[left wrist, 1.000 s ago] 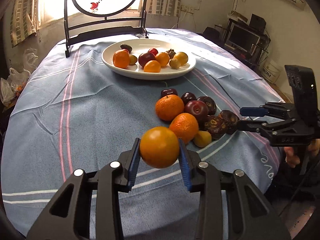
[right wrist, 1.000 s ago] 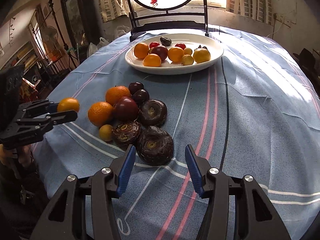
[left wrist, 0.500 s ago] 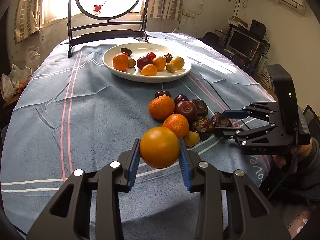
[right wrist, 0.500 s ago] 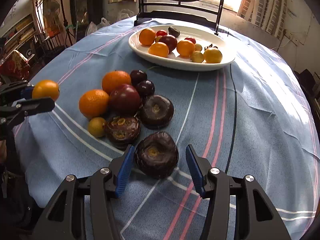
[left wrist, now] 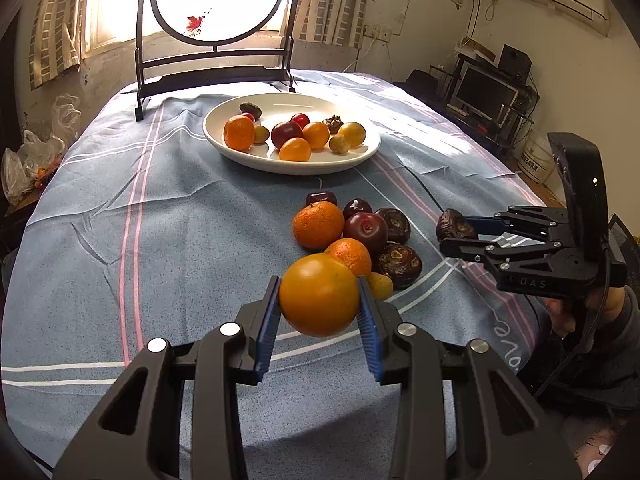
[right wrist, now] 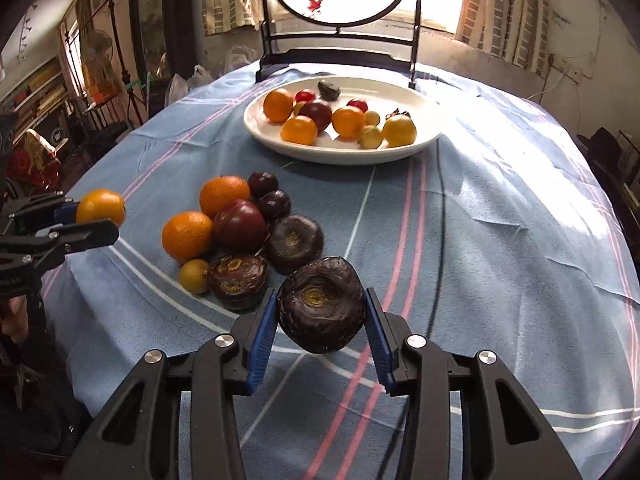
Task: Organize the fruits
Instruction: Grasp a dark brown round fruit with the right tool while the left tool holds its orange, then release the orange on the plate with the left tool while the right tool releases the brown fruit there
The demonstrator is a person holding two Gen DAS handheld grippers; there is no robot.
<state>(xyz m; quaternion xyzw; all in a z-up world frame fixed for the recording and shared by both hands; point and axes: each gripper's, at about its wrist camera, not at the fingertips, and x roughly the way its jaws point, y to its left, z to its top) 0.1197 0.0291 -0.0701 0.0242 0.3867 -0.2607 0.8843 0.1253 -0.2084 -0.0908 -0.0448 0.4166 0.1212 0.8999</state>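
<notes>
Where legible, "UAS" on right gripper (left wrist: pixel 456 236)

Off the one plate (right wrist: pixel 340 158): three oranges (right wrist: pixel 224 196), three dark brown fruits (right wrist: pixel 294 242), one red plum (right wrist: pixel 240 226).

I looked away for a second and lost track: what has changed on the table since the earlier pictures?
The right gripper came down around the nearest dark brown fruit, its jaws closing onto it, and has lifted it off the blue tablecloth. The left gripper still holds its orange as before. The loose fruit pile and the white plate of fruit are unchanged.
</notes>
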